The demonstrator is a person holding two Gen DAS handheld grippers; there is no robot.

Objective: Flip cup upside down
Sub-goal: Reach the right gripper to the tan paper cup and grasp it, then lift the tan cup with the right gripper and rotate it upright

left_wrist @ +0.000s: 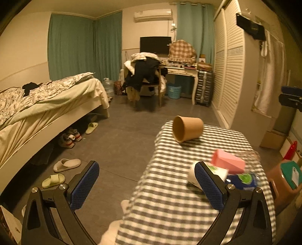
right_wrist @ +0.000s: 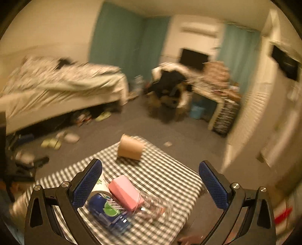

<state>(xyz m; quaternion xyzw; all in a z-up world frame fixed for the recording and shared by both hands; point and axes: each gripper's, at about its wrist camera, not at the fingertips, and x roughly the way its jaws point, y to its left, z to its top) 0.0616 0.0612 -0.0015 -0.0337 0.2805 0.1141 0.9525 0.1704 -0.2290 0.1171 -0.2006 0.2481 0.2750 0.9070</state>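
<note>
A brown paper cup (left_wrist: 187, 128) lies on its side near the far end of a table (left_wrist: 169, 197) covered in grey-and-white checked cloth, its open mouth turned toward the left of the frame. No writing on anything can be read; a white cup (left_wrist: 205, 174) and a blue packet (left_wrist: 243, 181) carry green marks too blurred to make out. A pink box (left_wrist: 227, 163) sits beside them at the lower right of the left wrist view.

The left gripper (left_wrist: 147, 185) hangs at the table's near edge, fingers (left_wrist: 85, 185) spread wide, holding nothing. The right gripper (right_wrist: 151, 186) is likewise wide apart and empty.

The room is a bedroom: bed (left_wrist: 47, 98) at left, teal curtains (left_wrist: 83, 45), air conditioner (left_wrist: 152, 15), cluttered desk (left_wrist: 183, 71), slippers (left_wrist: 67, 164) on grey floor. The right wrist view is motion-blurred; only it shows clear plastic wrap (right_wrist: 154, 207) beside the pink box.
</note>
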